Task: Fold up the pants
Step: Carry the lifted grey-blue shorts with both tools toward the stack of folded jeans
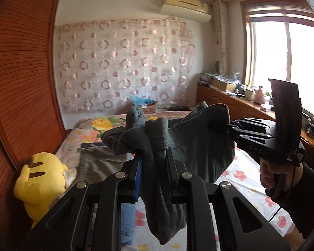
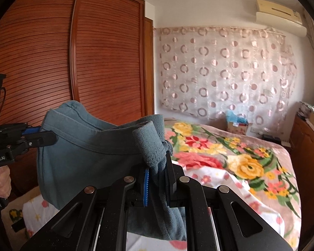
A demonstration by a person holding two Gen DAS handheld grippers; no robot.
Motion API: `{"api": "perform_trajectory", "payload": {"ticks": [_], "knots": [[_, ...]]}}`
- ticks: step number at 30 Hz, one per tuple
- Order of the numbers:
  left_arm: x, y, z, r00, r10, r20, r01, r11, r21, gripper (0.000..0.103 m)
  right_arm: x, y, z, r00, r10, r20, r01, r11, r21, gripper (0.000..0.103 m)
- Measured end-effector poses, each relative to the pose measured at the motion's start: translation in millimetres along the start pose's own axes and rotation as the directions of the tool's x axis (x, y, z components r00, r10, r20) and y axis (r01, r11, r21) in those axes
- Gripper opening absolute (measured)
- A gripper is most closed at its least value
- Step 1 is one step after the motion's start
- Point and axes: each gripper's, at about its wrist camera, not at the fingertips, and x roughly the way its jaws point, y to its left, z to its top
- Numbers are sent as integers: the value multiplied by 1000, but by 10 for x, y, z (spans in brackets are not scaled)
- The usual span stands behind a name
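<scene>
Two grippers are showing: the left gripper (image 1: 153, 159) at the bottom centre of its own view, the right gripper (image 2: 158, 167) likewise in its view. One pair of grey-blue pants (image 1: 184, 129) is hanging mid-frame. One yellow plush toy (image 1: 41, 177) is sitting at lower left. One air conditioner (image 1: 186, 6) is hanging at the top. One window (image 1: 282, 62) is glowing at the right.

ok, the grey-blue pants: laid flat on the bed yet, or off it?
Off it. The pants hang bunched between the left gripper and right gripper, both jaws shut on the fabric, above the bed.
</scene>
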Motion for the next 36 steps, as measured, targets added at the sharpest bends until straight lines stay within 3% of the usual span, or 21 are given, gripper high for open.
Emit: {"api": "perform_trajectory", "payload": {"ticks": [13, 25, 33, 36], "knots": [[84, 440, -110, 990, 137, -27, -138, 988, -72, 20, 671, -237, 162, 994, 105, 20, -103, 993, -62, 11], [222, 883, -489, 973, 207, -107, -223, 959, -172, 20, 1765, -216, 346, 972, 222, -82, -230, 968, -100, 11], [180, 995, -659, 968, 227, -106, -247, 937, -246, 20, 2176, -280, 541, 941, 311, -136, -325, 941, -99, 11], [263, 1068, -757, 958, 246, -145, -277, 926, -255, 20, 2317, -212, 558, 936, 313, -160, -333, 935, -125, 11]]}}
